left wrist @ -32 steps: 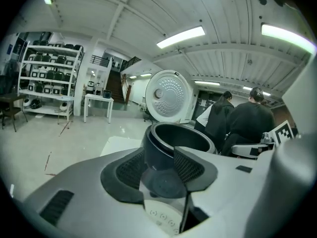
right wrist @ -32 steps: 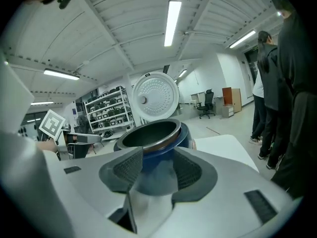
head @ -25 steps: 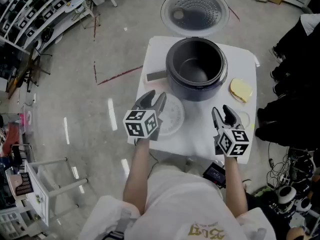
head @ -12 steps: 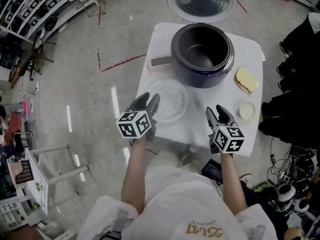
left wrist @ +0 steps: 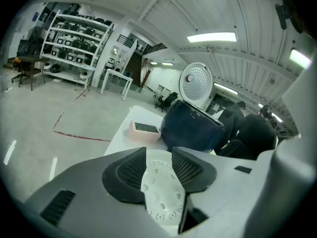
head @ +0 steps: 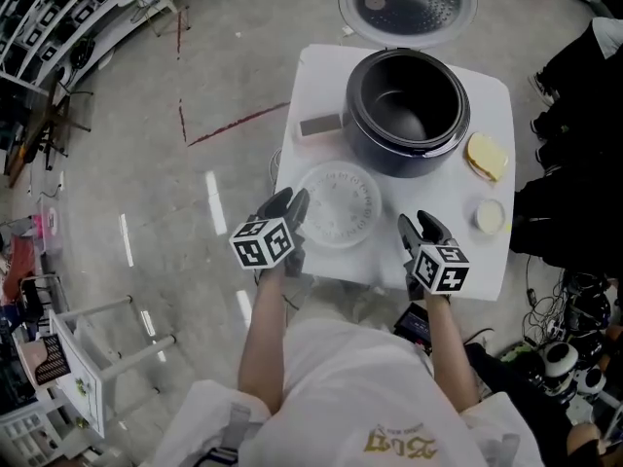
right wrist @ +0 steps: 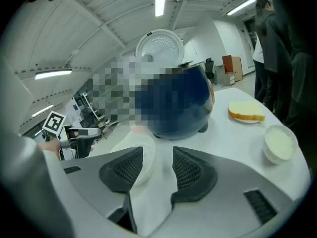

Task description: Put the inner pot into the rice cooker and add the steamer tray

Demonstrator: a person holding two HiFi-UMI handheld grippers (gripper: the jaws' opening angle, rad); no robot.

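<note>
The dark rice cooker (head: pixel 407 115) stands on the white table (head: pixel 487 261) with its lid (head: pixel 407 3) swung open; a dark inner pot (head: pixel 409 100) sits inside it. The white perforated steamer tray (head: pixel 338 205) lies flat in front of the cooker. My left gripper (head: pixel 290 200) is at the tray's left rim. Its jaws are closing, and the tray (left wrist: pixel 161 187) shows in the gap ahead with no pad pressing on it. My right gripper (head: pixel 423 224) hovers open over the table's front edge, to the right of the tray (right wrist: pixel 141 162), with nothing between its fingers.
A pink block with a grey top (head: pixel 319 126) lies left of the cooker. A yellow slice on a plate (head: pixel 487 157) and a small white bowl (head: pixel 490 216) sit at the table's right side. People in dark clothes (head: pixel 574 163) stand to the right. Shelving (head: pixel 58 27) lines the far left.
Both grippers have come down and back toward the table's front edge. The left one slid off the tray's top to its left rim, and its jaws have narrowed a little.
</note>
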